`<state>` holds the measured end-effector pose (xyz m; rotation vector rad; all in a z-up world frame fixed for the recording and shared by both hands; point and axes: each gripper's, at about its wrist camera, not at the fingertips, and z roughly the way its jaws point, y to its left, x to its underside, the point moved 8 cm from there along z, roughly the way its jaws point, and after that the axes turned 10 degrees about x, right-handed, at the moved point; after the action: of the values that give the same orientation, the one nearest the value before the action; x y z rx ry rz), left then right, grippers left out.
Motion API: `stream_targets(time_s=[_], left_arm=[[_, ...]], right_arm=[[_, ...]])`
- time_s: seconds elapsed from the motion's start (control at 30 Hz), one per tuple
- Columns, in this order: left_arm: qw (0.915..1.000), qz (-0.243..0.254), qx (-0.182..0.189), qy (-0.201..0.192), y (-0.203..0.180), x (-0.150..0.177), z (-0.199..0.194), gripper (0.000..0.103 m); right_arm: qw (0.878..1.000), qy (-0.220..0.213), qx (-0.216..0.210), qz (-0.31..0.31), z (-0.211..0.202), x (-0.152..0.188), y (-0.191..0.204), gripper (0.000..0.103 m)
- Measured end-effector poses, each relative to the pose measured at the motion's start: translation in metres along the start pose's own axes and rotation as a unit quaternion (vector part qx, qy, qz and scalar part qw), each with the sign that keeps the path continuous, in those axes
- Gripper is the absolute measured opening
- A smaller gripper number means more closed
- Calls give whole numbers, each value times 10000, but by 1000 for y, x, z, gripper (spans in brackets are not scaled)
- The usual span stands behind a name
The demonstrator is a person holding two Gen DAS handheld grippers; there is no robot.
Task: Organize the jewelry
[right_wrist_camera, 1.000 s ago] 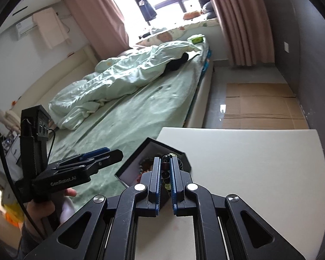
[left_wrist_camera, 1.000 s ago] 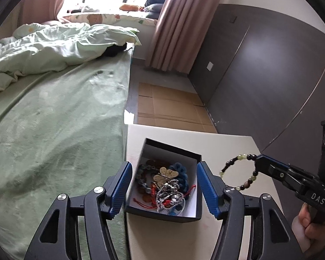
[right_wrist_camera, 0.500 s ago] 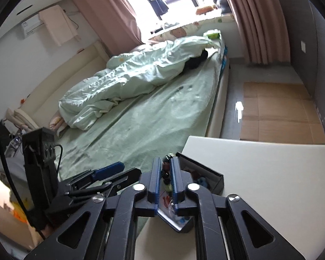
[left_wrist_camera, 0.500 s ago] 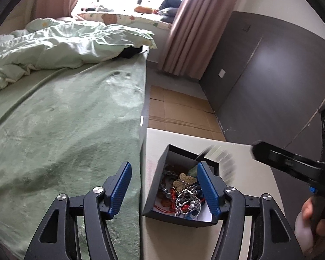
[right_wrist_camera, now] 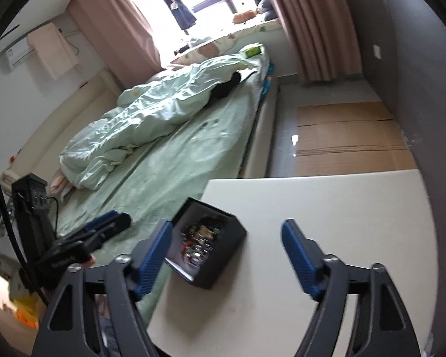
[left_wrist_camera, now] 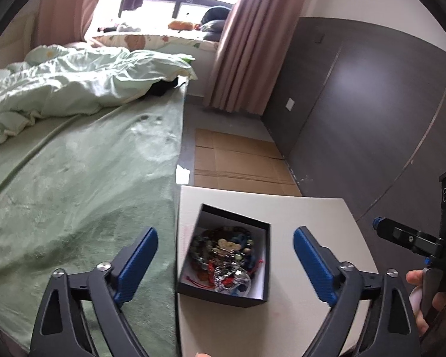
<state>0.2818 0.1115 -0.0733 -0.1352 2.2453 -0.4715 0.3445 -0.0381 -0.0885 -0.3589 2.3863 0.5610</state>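
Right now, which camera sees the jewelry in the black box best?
The left wrist view. It looks down into the black box, so the jewelry shows as separate beads, red cord and a pale charm. The right wrist view catches the box from the side, and the pile is small and blurred.

Daylight pours in from the window (left_wrist_camera: pixel 175 3) at the far end of the room, and in both views its panes are blown out to near white, with the hanging clothes (right_wrist_camera: pixel 178 6) reduced to dark silhouettes. The duvet (left_wrist_camera: pixel 74 83) catches this light brightly; its folds carry soft shadows. The dark wall panel (left_wrist_camera: pixel 371 113) shows a pale, diffuse sheen. The floor (right_wrist_camera: pixel 294 141) holds a small white glare patch. Both fisheye pictures bend straight lines strongly toward the rim and end in black corners. The right wrist view is softer, with the jewelry box (right_wrist_camera: pixel 226 255) smeared by motion blur.
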Motion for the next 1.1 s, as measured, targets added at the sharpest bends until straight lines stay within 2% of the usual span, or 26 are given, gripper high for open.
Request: stream_targets(time_s=[0.1,0.17,0.23,0.4,0.57,0.7,0.83,0.9,1.1], left_arm=[[9998,211,-38,7,-16,5,-7,96],[9993,360,-60,-9,-27,9,-12,97],[9986,509,-97,-87,-36,15,-20,98],[9948,957,-236,-238,-61,26,-41,103],[9930,1108,-243,-336,-76,38,-63,103],[9936,1049,-241,-353,-75,50,-80,103],[9939,982,-192,-470,-80,60,-99,103],[9922,1064,-202,-618,-86,62,-112,103],[9912,1095,-181,-715,-95,74,-132,103]], right_arm=[[9999,-75,138,72,-16,8,-15,89],[9995,-113,276,107,-26,16,-25,100],[9991,-151,345,168,-35,25,-33,103],[9969,-198,696,313,-58,53,-56,103],[9944,-363,924,357,-85,66,-67,103],[9928,-444,1070,308,-103,75,-71,103],[9934,-525,970,305,-123,82,-66,103],[9926,-572,1051,210,-132,86,-63,103],[9898,-740,1219,-61,-161,100,-50,103]])
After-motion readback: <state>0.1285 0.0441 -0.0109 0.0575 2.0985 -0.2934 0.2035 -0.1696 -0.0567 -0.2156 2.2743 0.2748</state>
